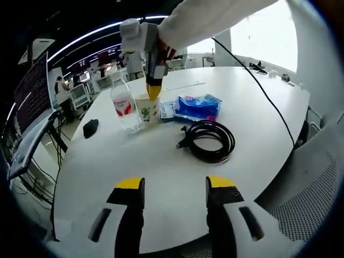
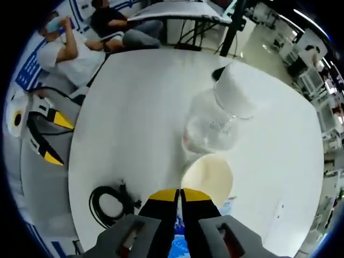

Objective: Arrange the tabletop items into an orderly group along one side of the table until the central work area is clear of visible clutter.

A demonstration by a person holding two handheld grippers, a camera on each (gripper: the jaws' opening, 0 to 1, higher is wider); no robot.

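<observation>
Paper, thin and light, forms the cup that the right gripper pinches by its rim in the left gripper view; judged from its material, the wall crushes under a hard squeeze, so a rim hold with light pressure suits it, and the cup tips easily if dragged. It is pale with a small green print and stands on the white table, touching the clear plastic water bottle, which carries a red label and a white cap. Just beside the cup on the other side lies a blue plastic packet, soft and likely slippery, best taken at an edge or mid-body. Nearer the camera lies a coiled black cable, limp, likely to uncoil if lifted by one strand. A dark mouse-like object sits apart from the bottle. The left gripper hovers over bare tabletop with its jaws spread and nothing between them. In the right gripper view, the right gripper has its yellow tips drawn together on the near rim of the cup, whose cream interior looks empty. The bottle stands directly behind the cup, seen from above; it appears heaviest of the group and is best gripped around the body. The cable lies well apart on the table.
</observation>
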